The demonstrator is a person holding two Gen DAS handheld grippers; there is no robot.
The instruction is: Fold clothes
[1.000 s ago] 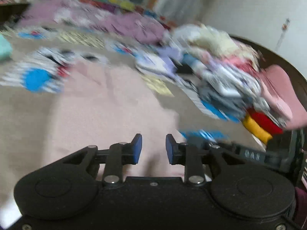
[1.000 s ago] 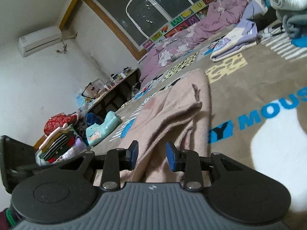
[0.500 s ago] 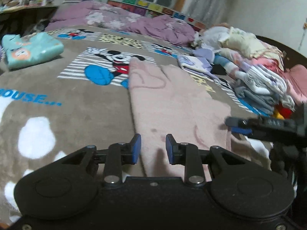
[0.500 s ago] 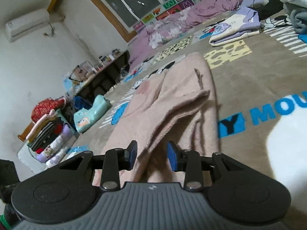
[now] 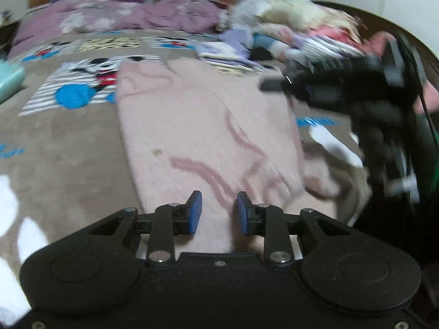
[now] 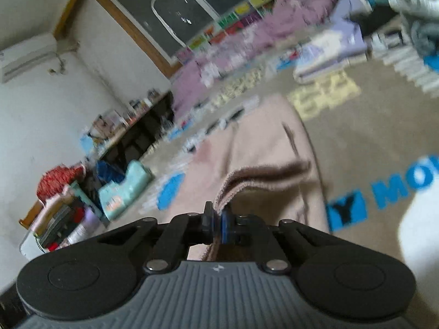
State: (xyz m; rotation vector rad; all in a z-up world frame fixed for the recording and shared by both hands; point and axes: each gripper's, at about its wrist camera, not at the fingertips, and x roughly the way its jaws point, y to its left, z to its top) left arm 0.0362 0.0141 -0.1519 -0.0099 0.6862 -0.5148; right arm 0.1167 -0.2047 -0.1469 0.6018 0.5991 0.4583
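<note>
Left gripper (image 5: pixel 216 211): seen nearest in the left wrist view, jaws parted with a clear gap between the blue pads (image 5: pixel 195 213), nothing held; it is poised over the near end of the pink garment (image 5: pixel 197 126).

Right gripper (image 6: pixel 216 220): jaws closed to a thin gap, with a raised edge of the pink garment (image 6: pixel 263 170) pinched between the pads. The pinched fold is lifted off the rest of the cloth, its darker underside shown along the hem. In the left wrist view the right gripper (image 5: pixel 337 90) is seen blurred at the right, beside the garment's right edge.

Pink garment: laid lengthwise on the patterned blanket (image 5: pixel 68 142), running away from both grippers; creases are seen across its near half.

Patterned blanket: tan ground, with a cartoon mouse panel (image 5: pixel 90 76) just left of the garment's far end and blue lettering (image 6: pixel 384 192) to the garment's right.

Folded teal garment (image 6: pixel 123 189): lying on the blanket, well to the left.

Folded lilac-and-white garment (image 6: pixel 329 54): lying beyond the pink garment, to the right.

Heap of mixed clothes (image 5: pixel 296 24): piled at the far right, blurred.

Stack of folded clothes (image 6: pixel 63 208): set at the left by the wall.

Purple quilt (image 5: pixel 115 19): bunched along the far edge, under the window (image 6: pixel 192 8).

Air conditioner (image 6: pixel 27 57): mounted high on the left wall.
</note>
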